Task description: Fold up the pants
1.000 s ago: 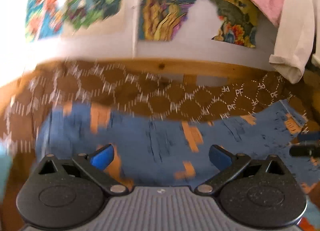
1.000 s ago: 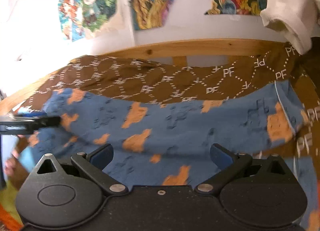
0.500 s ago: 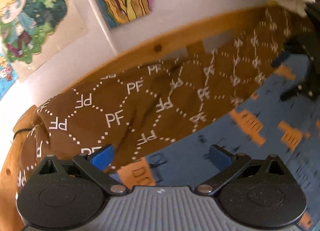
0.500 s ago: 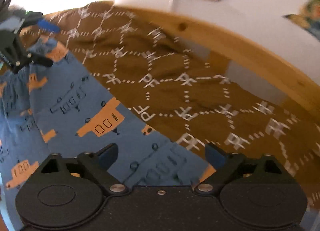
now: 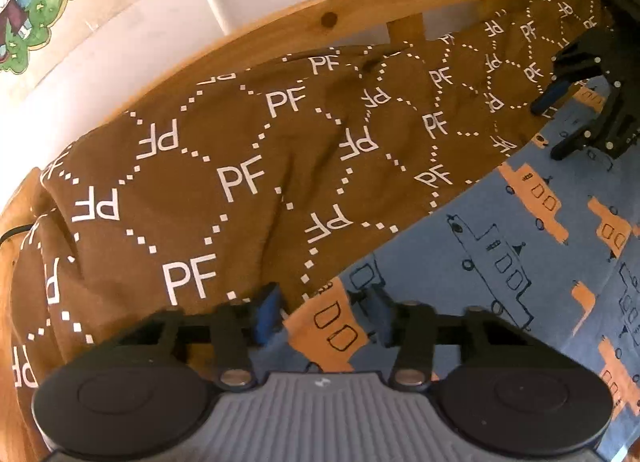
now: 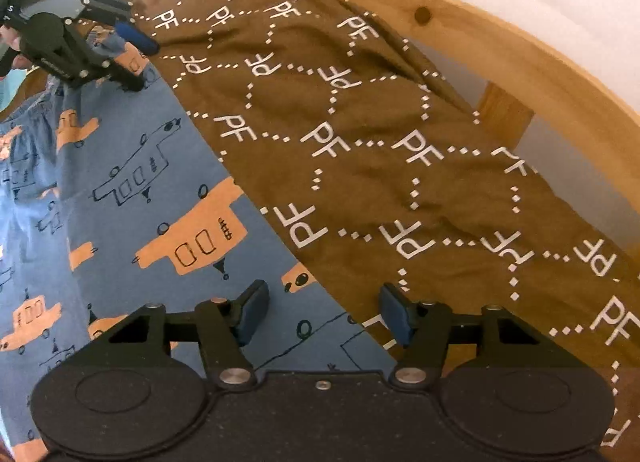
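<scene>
Blue pants printed with orange vehicles lie flat on a brown bedspread. My left gripper points down at the pants' edge where it meets the brown cover. Its jaws are closing with an orange-printed corner of the cloth between them, not pinched. My right gripper sits further along the same edge. Its jaws are also closing, and the blue hem lies loose between its pads. Each gripper shows in the other's view: the right gripper at upper right, the left gripper at upper left.
The brown bedspread with white PF lettering lies rumpled beyond the pants. A wooden bed rail runs behind it along a white wall. Posters hang on that wall.
Both grippers have swung from over the middle of the pants to their far edge by the brown cover. Each has rolled, and its jaws have narrowed around the hem.
</scene>
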Motion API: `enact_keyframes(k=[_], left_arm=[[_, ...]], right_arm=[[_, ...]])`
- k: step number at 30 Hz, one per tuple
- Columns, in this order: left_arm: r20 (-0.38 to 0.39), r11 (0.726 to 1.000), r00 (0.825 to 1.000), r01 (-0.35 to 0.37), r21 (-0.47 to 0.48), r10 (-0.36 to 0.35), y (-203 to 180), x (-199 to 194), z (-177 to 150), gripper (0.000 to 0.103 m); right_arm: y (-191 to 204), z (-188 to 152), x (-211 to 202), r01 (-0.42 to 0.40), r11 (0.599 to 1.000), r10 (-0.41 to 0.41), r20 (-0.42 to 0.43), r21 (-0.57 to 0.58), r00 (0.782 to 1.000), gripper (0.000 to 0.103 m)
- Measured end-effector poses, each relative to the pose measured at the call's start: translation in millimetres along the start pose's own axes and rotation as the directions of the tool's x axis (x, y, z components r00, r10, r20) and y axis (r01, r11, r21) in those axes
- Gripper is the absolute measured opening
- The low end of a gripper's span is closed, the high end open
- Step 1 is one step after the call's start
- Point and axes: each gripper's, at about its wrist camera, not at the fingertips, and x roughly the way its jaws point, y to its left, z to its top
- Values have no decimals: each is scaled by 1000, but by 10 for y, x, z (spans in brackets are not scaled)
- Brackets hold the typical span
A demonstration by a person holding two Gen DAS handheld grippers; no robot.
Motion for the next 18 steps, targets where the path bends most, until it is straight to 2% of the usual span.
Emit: enact_keyframes(k=[2,5,7,9,14,16,18], left_arm=[[-11,1000,1000,14,17,-14,-19,-6,-8,14],[-12,998,1000,2,55,-2,-110,-37,-32,4],[-4,999,1000,-13,50,13,-141,-55,-39,1],[10,1000,1000,-22,17,22,-143,-77,-37,1],[72,996,994,-85,-22,87,-170,-195,-10,0],[102,992,987,-120,-49,124,-157,-251,22,0],[136,984,976,-157,-88,168,-102,-295,93,0]], right_arm=[[-2,11,21,-19,1000,19,-16,1,1000,52],[52,2,29,-43,999,43,-31,-15,999,32],[92,-4,25,-40,999,39,-34,-29,999,21],[119,2,12,-19,999,18,-32,-44,999,4],[232,45,-81,56,994,-56,1,-94,998,0],[273,86,-147,108,988,-106,29,-114,994,0],[274,176,-198,190,974,-182,75,-125,980,0]])
